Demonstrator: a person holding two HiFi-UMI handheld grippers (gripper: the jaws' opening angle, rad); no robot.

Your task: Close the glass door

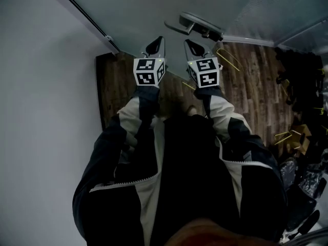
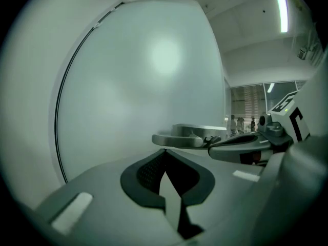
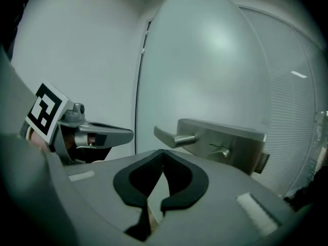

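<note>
A frosted glass door [image 1: 154, 6] fills the top of the head view and carries a metal lever handle [image 1: 197, 25] on a lock plate. My left gripper [image 1: 156, 44] and right gripper [image 1: 192, 46] are held side by side and point at the glass just below the handle. Both are shut, with nothing between the jaws. In the left gripper view the tips [image 2: 164, 152] sit under the handle [image 2: 184, 136], and the right gripper [image 2: 241, 147] is beside them. In the right gripper view the tips [image 3: 163, 152] are just short of the lever [image 3: 175, 136], and the door's dark edge strip [image 3: 139, 86] stands to the left. I cannot tell whether either tip touches the glass.
A white wall [image 1: 46, 111] stands at the left, meeting the door's edge. Below me is a wooden floor [image 1: 256, 86]. Dark clutter and yellow-legged items [image 1: 302, 91] crowd the right side. Beyond the door's far edge a lit hall with distant people [image 2: 241, 123] shows.
</note>
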